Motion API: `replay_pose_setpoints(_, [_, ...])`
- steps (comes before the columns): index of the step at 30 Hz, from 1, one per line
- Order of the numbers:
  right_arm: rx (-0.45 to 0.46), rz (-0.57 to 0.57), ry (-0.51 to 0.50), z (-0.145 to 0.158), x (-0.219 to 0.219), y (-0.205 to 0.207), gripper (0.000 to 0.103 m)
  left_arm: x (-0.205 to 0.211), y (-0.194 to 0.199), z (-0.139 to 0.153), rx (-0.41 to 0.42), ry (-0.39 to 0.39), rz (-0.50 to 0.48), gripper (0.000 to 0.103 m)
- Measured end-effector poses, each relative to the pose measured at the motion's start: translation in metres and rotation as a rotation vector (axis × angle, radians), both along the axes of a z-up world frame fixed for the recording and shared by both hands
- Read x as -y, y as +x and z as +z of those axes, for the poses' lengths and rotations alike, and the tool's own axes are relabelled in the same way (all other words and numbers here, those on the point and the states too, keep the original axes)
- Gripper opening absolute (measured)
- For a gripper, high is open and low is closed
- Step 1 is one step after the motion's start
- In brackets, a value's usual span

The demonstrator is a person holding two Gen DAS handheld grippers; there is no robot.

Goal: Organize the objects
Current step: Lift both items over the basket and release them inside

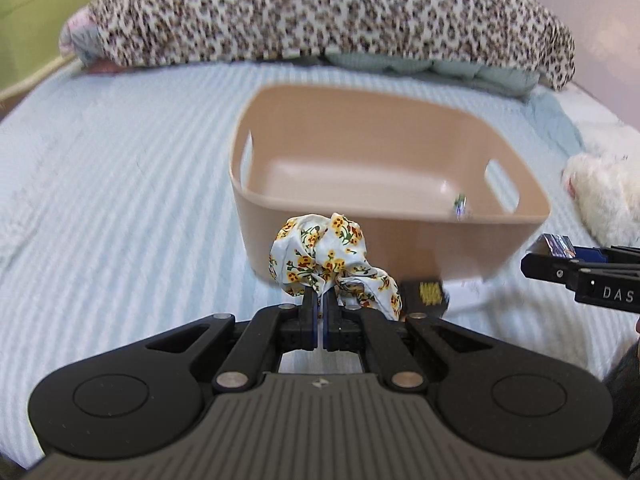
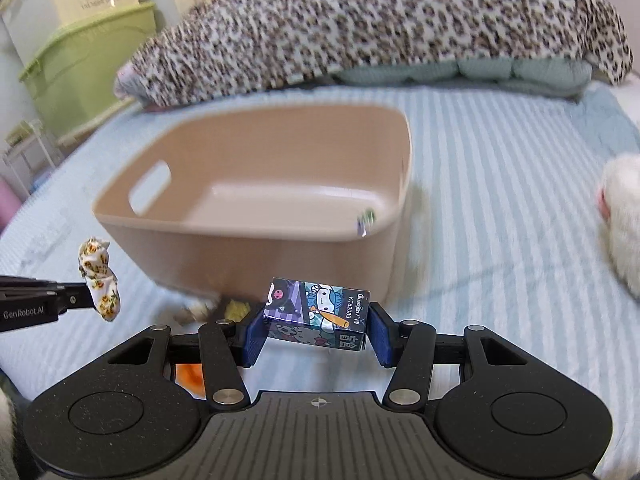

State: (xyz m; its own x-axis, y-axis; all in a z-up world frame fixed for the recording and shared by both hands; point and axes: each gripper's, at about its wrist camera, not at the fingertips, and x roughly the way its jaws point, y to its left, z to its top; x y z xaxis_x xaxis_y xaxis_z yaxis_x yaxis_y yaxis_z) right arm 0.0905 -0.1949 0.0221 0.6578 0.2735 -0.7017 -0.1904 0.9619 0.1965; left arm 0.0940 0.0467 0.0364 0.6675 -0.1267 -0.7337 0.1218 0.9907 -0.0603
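My left gripper [image 1: 320, 300] is shut on a white scrunchie with yellow flowers [image 1: 324, 260], held above the bed in front of a beige plastic bin [image 1: 400, 248]. In the right wrist view the same scrunchie [image 2: 98, 280] hangs from the left gripper's fingers [image 2: 76, 300] at the left edge. My right gripper [image 2: 316, 328] is shut on a small cartoon-printed box [image 2: 316, 312], lifted just before the beige bin [image 2: 248, 256]. The box's end [image 1: 550, 245] also shows at the right of the left wrist view. A small shiny item [image 2: 366, 220] lies inside the bin.
A leopard-print blanket [image 1: 320, 12] is heaped at the head of the blue striped bed [image 1: 120, 200]. A white plush toy [image 2: 624, 216] lies to the right. Small items, one dark and yellow [image 1: 426, 294], lie before the bin. A green storage box [image 2: 88, 76] stands beside the bed.
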Motion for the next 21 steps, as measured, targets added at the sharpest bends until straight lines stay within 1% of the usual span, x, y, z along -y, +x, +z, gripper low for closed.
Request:
replay_pose_setpoints(6, [0.1, 0.01, 0.004, 0.032, -0.002, 0.014, 0.049, 0.004, 0.01, 0.039, 0.105, 0.004, -0.006, 0.002])
replay_pose_setpoints(11, [0.141, 0.0, -0.013, 0.047, -0.007, 0.036, 0.049, 0.016, 0.036, 0.052, 0.138, 0.032, -0.014, 0.002])
replay_pose_setpoints(15, [0.159, -0.009, -0.037, 0.051, -0.012, 0.055, 0.049, 0.03, 0.062, 0.045, 0.127, 0.069, -0.02, 0.002])
replay_pose_setpoints(18, [0.139, -0.006, -0.044, 0.049, -0.015, 0.07, 0.049, 0.038, 0.08, 0.031, 0.1, 0.097, -0.025, 0.002])
replay_pose_setpoints(21, [0.128, -0.008, -0.077, 0.042, -0.021, 0.081, 0.049, 0.042, 0.095, 0.014, 0.061, 0.11, -0.03, 0.002])
